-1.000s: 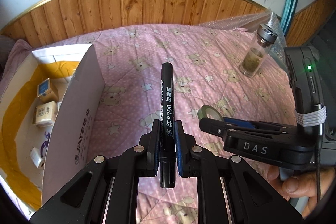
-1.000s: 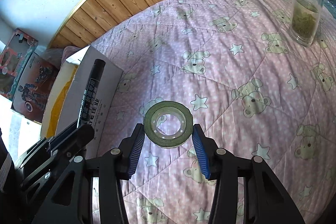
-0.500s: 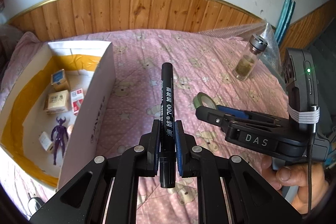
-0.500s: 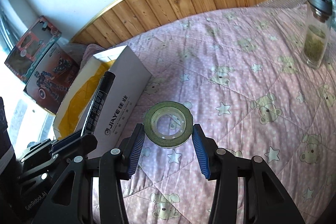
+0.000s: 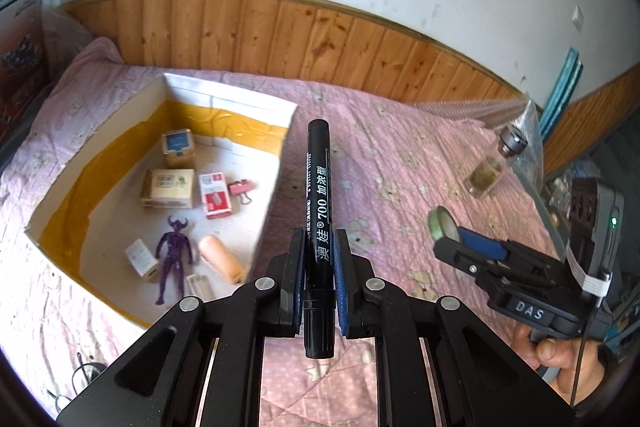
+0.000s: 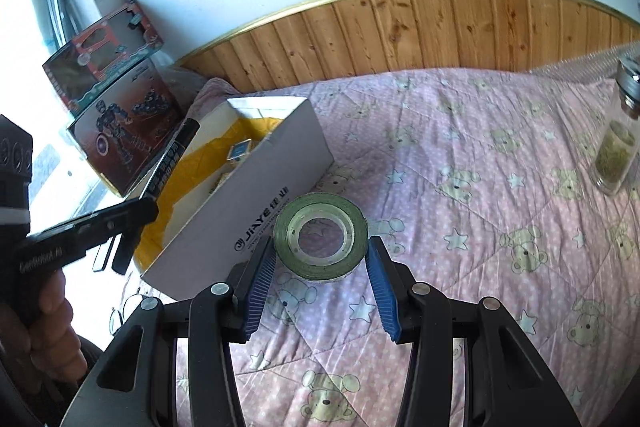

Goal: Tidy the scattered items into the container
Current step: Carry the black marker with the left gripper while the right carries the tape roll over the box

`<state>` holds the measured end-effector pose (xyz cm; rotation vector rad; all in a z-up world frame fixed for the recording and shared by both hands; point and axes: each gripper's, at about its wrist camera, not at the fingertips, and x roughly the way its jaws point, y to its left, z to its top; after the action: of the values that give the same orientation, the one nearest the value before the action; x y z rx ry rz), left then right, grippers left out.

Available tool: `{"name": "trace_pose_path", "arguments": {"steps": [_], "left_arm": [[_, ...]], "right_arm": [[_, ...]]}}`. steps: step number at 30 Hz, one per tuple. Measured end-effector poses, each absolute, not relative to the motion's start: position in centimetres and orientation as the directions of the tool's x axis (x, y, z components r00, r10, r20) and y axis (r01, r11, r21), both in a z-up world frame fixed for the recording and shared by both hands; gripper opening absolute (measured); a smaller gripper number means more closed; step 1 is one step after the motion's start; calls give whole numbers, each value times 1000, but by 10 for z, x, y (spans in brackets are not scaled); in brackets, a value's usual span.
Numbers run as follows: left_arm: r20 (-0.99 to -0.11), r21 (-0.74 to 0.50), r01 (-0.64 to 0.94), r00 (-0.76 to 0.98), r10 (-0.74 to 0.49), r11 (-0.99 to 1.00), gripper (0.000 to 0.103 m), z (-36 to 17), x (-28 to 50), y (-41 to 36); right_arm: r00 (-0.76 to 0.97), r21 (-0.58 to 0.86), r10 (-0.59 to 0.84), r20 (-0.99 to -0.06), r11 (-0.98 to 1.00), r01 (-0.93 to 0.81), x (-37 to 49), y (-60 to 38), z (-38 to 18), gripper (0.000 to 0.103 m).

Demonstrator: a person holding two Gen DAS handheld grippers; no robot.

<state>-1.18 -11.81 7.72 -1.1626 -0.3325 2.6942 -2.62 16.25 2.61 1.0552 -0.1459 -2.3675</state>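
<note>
The left hand-held gripper (image 5: 317, 269) clamps a light, stiff, slippery marker (image 5: 318, 211) low on its barrel, the right hand-held gripper (image 6: 320, 267) pinches a light, rigid tape roll (image 6: 320, 237) across its rim

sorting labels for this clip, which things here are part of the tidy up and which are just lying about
Part of the job: black marker in left gripper; green tape roll in right gripper; white cardboard box.

Just lying about: glass jar; toy boxes; bubble wrap.
</note>
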Motion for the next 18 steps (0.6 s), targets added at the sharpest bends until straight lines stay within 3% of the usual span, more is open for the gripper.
{"name": "trace_pose_path", "arguments": {"steps": [18], "left_arm": [[-655, -350, 38, -724, 216, -936, 13, 80, -16, -204]], "right_arm": [[-479, 370, -621, -620, -770, 519, -18, 117, 59, 48]]}}
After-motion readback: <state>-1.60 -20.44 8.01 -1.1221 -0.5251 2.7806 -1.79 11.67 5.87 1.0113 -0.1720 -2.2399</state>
